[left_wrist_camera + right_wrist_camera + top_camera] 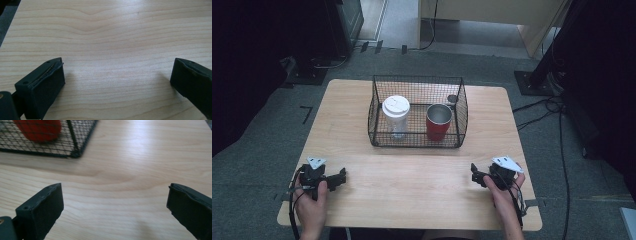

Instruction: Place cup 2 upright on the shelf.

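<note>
Near edge of the wooden tabletop [412, 185]: two hands, one at each front corner, each holding a black gripper low over the wood.

Left gripper [341, 177] sits at the near left, held by the left hand [312, 205], grey three-cornered plate on top, cable looping down beside the wrist. In the left gripper view its fingers [41, 85] are spread wide, nothing between them but bare wood grain.

Right gripper [476, 175] sits at the near right, held by the right hand [502, 192], pale plate on top, cable trailing back along the forearm. In the right gripper view its fingers [41, 208] are likewise spread wide and hold nothing; a corner of the basket and a red shape behind the mesh show up ahead at the upper left.

Mid-table, well apart from both grippers: a black wire-mesh basket [418, 142], open-topped. Inside, upright, a clear tumbler with a white lid [395, 116] on the left and a red cup [438, 122] with a metal interior on the right, standing near each other but apart.

Beyond the table: grey carpet floor [472, 62], dark equipment stands, cables on the right.
</note>
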Demonstrator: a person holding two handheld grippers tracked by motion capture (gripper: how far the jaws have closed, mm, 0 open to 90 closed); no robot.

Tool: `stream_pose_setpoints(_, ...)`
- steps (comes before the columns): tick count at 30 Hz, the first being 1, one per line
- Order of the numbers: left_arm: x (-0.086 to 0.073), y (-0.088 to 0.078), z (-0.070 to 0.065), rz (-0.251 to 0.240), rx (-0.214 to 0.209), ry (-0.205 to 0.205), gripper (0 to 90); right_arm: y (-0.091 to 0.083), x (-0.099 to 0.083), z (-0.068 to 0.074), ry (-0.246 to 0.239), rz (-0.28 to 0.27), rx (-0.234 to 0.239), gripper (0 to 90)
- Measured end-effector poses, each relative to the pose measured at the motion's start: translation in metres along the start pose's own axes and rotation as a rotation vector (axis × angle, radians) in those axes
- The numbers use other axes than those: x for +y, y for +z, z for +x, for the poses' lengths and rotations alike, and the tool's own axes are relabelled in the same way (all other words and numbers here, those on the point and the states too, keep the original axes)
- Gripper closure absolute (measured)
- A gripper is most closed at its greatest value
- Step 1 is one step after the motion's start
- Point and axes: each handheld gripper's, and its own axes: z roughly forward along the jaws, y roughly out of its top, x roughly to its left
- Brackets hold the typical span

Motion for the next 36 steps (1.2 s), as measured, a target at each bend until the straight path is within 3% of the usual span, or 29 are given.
stream_pose_setpoints(21, 0.0, 0.0, 0.0, 0.001, 0.0, 0.0, 0.0, -0.019, -0.033, -0.053, 0.063, 0.093, -0.092, 1.0)
stream_pose_setpoints(24, 0.0, 0.0, 0.0, 0.001, 0.0, 0.0, 0.0, -0.021, -0.035, -0.06, 0.085, 0.135, -0.105, 0.3)
stream_pose_setpoints(27, 0.0, 0.0, 0.0, 0.0, 0.0, 0.0, 0.0, -0.022, -0.036, -0.065, 0.065, 0.152, -0.137, 0.0)
stream_pose_setpoints(36, 0.0, 0.0, 0.0, 0.001, 0.0, 0.0, 0.0, -0.025, -0.038, -0.079, 0.079, 0.153, -0.151, 0.0)
